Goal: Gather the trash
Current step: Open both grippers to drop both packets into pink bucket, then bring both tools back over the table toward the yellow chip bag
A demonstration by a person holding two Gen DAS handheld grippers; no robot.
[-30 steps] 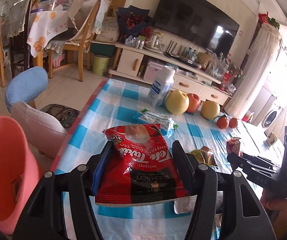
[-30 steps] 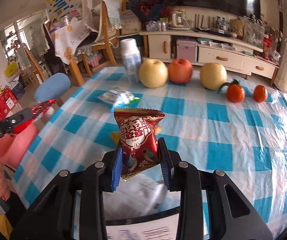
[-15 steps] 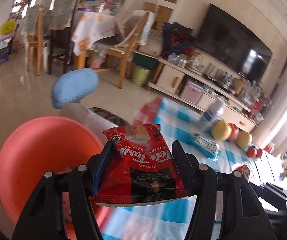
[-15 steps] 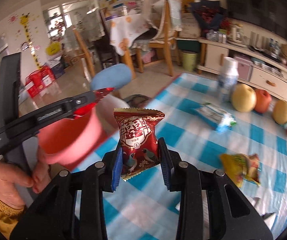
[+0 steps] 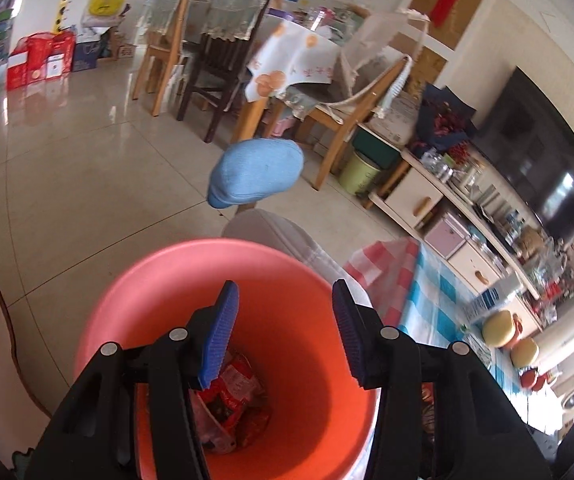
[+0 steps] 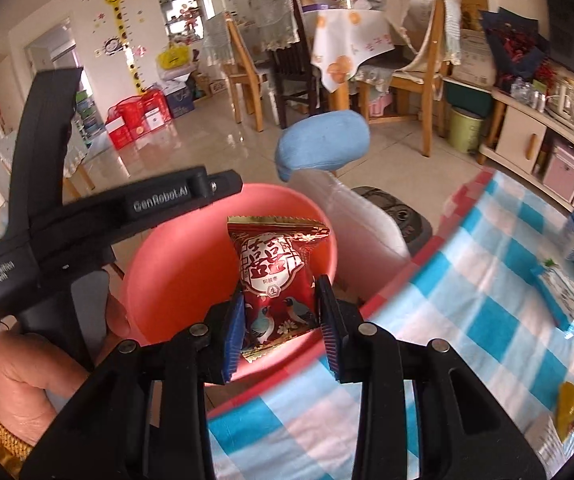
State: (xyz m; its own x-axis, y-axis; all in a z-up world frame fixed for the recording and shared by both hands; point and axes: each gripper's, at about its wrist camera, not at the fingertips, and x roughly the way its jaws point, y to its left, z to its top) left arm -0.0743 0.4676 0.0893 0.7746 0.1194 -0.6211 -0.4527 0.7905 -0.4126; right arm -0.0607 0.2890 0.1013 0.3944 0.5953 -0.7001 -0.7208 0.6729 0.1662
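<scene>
Trash: red packet (image 6: 277,280) squeezed in my right gripper (image 6: 281,324) | bin (image 6: 191,256) ahead: reach over first | left gripper (image 5: 283,336) open, empty.

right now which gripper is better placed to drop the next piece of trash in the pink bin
Right. The right gripper is shut on a red snack packet near the pink bin. The left gripper hangs open and empty over the bin, above a red wrapper inside it.

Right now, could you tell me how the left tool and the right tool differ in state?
The left tool is open and empty above the pink bin; the right tool is shut on a red snack packet. The left tool's red packet lies inside the bin; the right one's is unreleased. Both point toward the bin.
</scene>
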